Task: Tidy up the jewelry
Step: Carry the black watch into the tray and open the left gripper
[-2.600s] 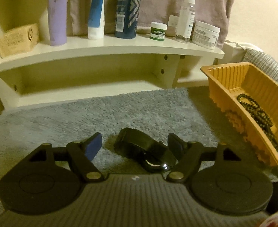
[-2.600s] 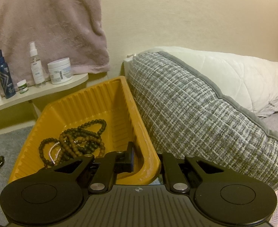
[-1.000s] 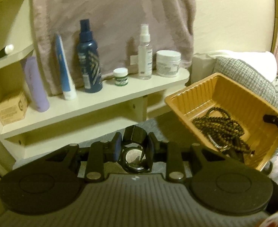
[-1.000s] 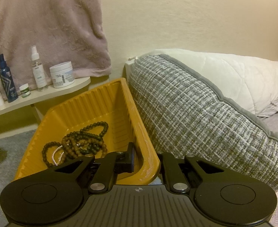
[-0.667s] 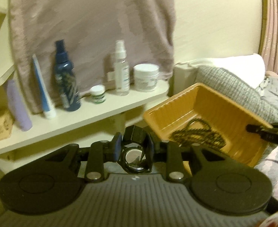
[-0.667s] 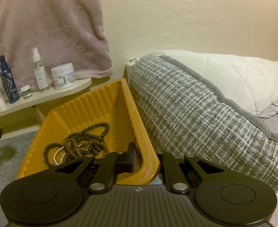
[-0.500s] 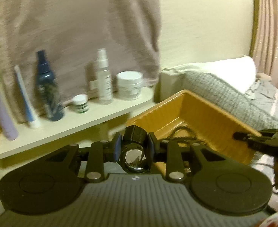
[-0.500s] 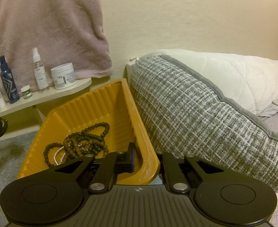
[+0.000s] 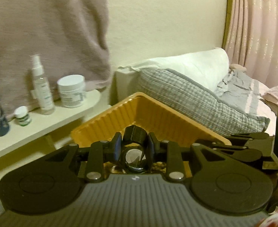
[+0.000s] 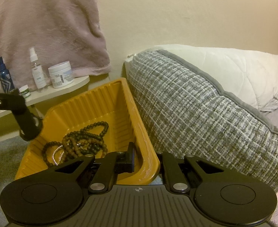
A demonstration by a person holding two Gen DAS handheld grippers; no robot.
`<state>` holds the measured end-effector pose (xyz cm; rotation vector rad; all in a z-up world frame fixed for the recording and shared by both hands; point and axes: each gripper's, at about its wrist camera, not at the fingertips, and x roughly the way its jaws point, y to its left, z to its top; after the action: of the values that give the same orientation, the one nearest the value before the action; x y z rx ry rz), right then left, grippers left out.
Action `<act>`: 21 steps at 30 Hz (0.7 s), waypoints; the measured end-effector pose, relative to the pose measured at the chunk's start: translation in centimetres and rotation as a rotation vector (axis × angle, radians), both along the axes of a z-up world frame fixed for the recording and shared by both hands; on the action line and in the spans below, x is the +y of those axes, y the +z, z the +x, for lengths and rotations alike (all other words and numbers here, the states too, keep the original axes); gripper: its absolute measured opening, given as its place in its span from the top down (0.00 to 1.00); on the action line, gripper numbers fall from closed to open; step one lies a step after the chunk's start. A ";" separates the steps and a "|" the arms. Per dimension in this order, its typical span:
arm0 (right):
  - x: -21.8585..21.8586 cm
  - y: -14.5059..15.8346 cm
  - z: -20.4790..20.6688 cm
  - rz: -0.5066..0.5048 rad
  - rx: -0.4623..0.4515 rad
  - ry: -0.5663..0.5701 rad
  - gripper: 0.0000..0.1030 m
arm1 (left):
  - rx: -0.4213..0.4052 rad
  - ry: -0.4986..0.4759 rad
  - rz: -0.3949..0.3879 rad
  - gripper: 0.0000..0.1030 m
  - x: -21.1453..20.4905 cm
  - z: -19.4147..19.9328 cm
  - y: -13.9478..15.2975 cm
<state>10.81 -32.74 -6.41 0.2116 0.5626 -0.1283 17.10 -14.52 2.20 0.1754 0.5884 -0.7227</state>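
Note:
A black wristwatch (image 9: 134, 157) is clamped between the pads of my left gripper (image 9: 134, 142), its round case back facing the camera. It hangs just in front of the orange ridged tray (image 9: 163, 119). In the right wrist view the watch (image 10: 28, 126) shows at the tray's left rim, held by the left gripper's fingers (image 10: 16, 102). Several dark bead strands (image 10: 82, 141) lie inside the tray (image 10: 93, 106). My right gripper (image 10: 145, 158) is shut on the tray's near right wall, one finger inside and one outside. The right gripper (image 9: 242, 141) also shows in the left wrist view.
A cream shelf (image 10: 44, 94) to the left carries a spray bottle (image 10: 37, 70), a white jar (image 10: 60, 74) and a blue bottle (image 10: 5, 77). A grey woven cushion (image 10: 195, 106) presses against the tray's right side, with a white pillow (image 10: 233, 66) behind. Grey rug (image 10: 1, 151) lies below.
My left gripper has carried the watch to the right, from beside the shelf to the tray's left rim. The right gripper and the tray have stayed still.

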 end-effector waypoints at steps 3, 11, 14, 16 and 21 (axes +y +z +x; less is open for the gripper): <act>-0.1 -0.2 0.0 0.010 0.002 -0.006 0.91 | 0.015 -0.021 0.010 0.74 -1.1 0.1 -0.6; -0.5 -0.5 -0.1 0.029 0.005 -0.011 0.90 | 0.062 -0.043 0.024 0.74 -2.9 0.8 -2.5; -0.6 -0.6 -0.2 0.033 0.004 -0.013 0.90 | 0.081 -0.050 0.036 0.74 -3.4 1.1 -3.3; -0.7 -0.6 -0.2 0.034 0.004 -0.013 0.90 | 0.097 -0.058 0.038 0.73 -3.8 1.2 -3.8; -0.6 -0.7 -0.1 0.036 0.006 -0.014 0.90 | 0.114 -0.058 0.032 0.74 -4.2 1.7 -4.5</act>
<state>10.67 -33.37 -7.11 0.2498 0.5698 -0.1322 18.83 -18.68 -2.27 0.1826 0.7067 -0.7836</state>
